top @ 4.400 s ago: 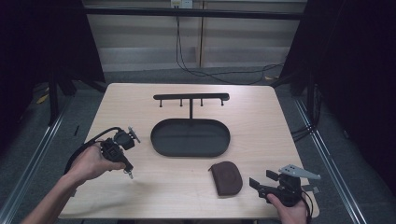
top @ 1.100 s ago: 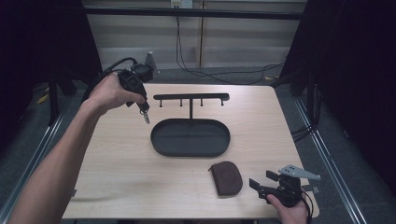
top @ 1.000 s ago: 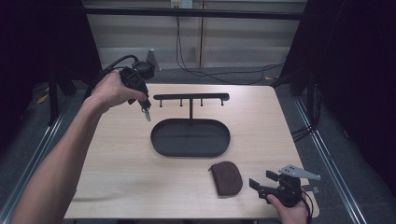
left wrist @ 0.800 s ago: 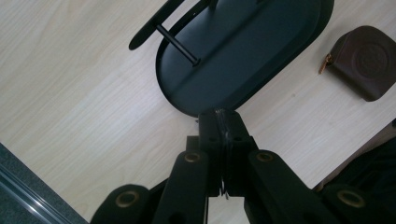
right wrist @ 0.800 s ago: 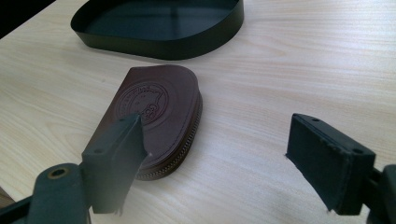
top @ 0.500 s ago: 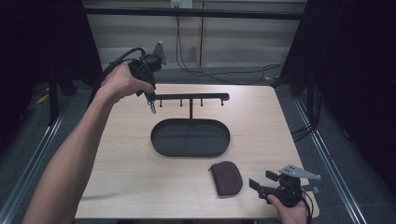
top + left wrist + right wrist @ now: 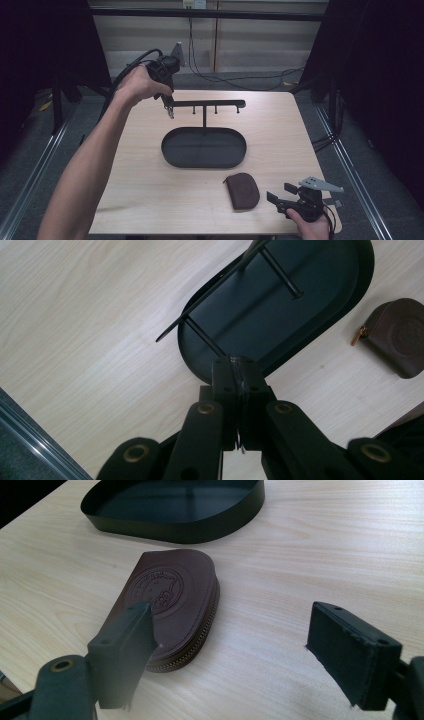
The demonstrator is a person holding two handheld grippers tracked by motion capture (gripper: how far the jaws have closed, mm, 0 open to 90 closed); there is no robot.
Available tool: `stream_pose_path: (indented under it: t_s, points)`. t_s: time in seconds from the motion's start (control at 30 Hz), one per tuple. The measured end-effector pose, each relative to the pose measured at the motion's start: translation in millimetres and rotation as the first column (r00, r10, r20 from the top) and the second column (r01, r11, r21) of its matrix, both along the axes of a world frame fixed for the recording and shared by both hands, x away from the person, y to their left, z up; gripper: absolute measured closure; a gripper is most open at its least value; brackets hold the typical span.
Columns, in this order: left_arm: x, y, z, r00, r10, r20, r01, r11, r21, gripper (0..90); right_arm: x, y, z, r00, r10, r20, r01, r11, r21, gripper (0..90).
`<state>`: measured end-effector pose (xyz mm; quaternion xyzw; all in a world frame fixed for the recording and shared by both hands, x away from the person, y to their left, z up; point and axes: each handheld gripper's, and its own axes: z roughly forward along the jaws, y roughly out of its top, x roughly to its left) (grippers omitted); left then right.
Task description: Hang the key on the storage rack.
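The wooden table [image 7: 150,200] carries a black oval tray [image 7: 204,147] with a T-shaped hook rail [image 7: 205,104] rising from its far rim; a brown zipped leather pouch [image 7: 242,190] lies flat on the near side, just off the tray and clear of it.

Left gripper [image 7: 170,109]: held high at the rail's left end, pointing down. In the left gripper view its jaws are pressed together with only a thin sliver of something between the pads [image 7: 239,377]; what it is cannot be told.

Right gripper [image 7: 278,199]: resting at the near right edge, jaws spread wide, holding nothing, aimed at the pouch [image 7: 167,605], which sits partly behind the nearer pad.

Progress, as judged: the work appears barely begun. Nothing hangs on the rail, the tray is empty, the pouch untouched.

Change noted: half a second earlier the left gripper stood left of the rail's end; it has since closed in rightward. Right gripper and pouch are unchanged.
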<state>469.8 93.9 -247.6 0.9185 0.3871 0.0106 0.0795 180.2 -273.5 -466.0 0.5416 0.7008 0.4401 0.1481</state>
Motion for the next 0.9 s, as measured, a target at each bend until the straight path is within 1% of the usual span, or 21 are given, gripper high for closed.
stream_pose_path:
  t_s: [0.03,0.1,0.13,0.17,0.23,0.27,0.3,0.33,0.53,0.6,0.67,0.73,0.77,0.9]
  points:
    - [1.0,-0.2,-0.4,1.0,0.007,-0.001,-0.007,1.0,0.005,88.9,-0.3,0.3,0.2,1.0,0.0,0.0,0.0,1.0,0.002,18.7]
    - [2.5,-0.8,-1.5,1.0,0.006,-0.004,-0.006,1.0,0.0,89.0,-0.2,0.6,0.3,1.0,0.005,-0.001,-0.005,1.0,0.001,18.7]
    - [3.5,-1.7,-3.1,0.9999,0.01,-0.006,-0.01,0.9999,0.013,88.9,-0.1,0.9,0.3,1.0,0.008,-0.001,-0.008,1.0,-0.001,18.7]
    - [5.2,-1.9,-4.2,0.9999,0.011,-0.009,-0.011,0.9998,0.015,89.0,0.0,1.2,0.3,1.0,0.009,-0.001,-0.009,1.0,-0.002,18.7]
    - [7.8,-2.6,-5.8,0.9994,0.034,-0.005,-0.034,0.9994,-0.004,88.9,0.1,1.5,0.2,0.9999,0.013,-0.002,-0.013,1.0,-0.004,18.7]
    - [9.3,-3.0,-6.1,0.9995,0.031,-0.008,-0.031,0.9995,-0.003,88.9,0.0,1.5,0.2,0.9999,0.012,-0.002,-0.012,1.0,-0.002,18.7]
    - [9.7,-3.5,-6.6,0.9991,0.041,-0.008,-0.041,0.9992,-0.006,88.9,0.0,1.3,0.2,0.9999,0.014,-0.003,-0.014,1.0,-0.001,18.7]
    - [10.6,-3.5,-6.6,0.9993,0.035,-0.011,-0.035,0.9994,-0.004,88.9,0.0,1.2,0.0,0.9999,0.016,-0.004,-0.016,1.0,0.0,18.7]
    - [15.8,-1.4,-9.9,0.9975,0.07,0.012,-0.07,0.9975,0.006,88.9,-0.5,1.3,0.3,0.9998,0.02,-0.002,-0.02,1.0,-0.002,18.7]
    - [16.0,-1.2,-10.3,0.9972,0.075,0.01,-0.075,0.9972,0.007,88.9,-0.6,1.3,0.3,0.9998,0.021,-0.001,-0.021,1.0,-0.002,18.7]
    - [17.1,-0.1,-11.0,0.9968,0.078,0.019,-0.078,0.9969,0.01,88.9,-0.6,1.2,0.2,0.9998,0.02,-0.001,-0.02,1.0,-0.002,18.7]
    - [18.0,0.9,-12.0,0.9965,0.083,0.011,-0.083,0.9963,0.021,88.8,-0.5,1.1,0.2,0.9998,0.02,0.0,-0.02,1.0,0.0,18.7]
    - [18.1,1.3,-12.3,0.9961,0.087,0.017,-0.087,0.9958,0.029,88.7,-0.5,1.2,0.2,0.9998,0.019,-0.001,-0.019,1.0,-0.002,18.7]
    - [17.2,2.4,-14.0,0.9952,0.096,0.019,-0.097,0.994,0.051,88.2,-0.4,1.4,0.2,0.9998,0.02,-0.003,-0.02,1.0,-0.001,18.7]
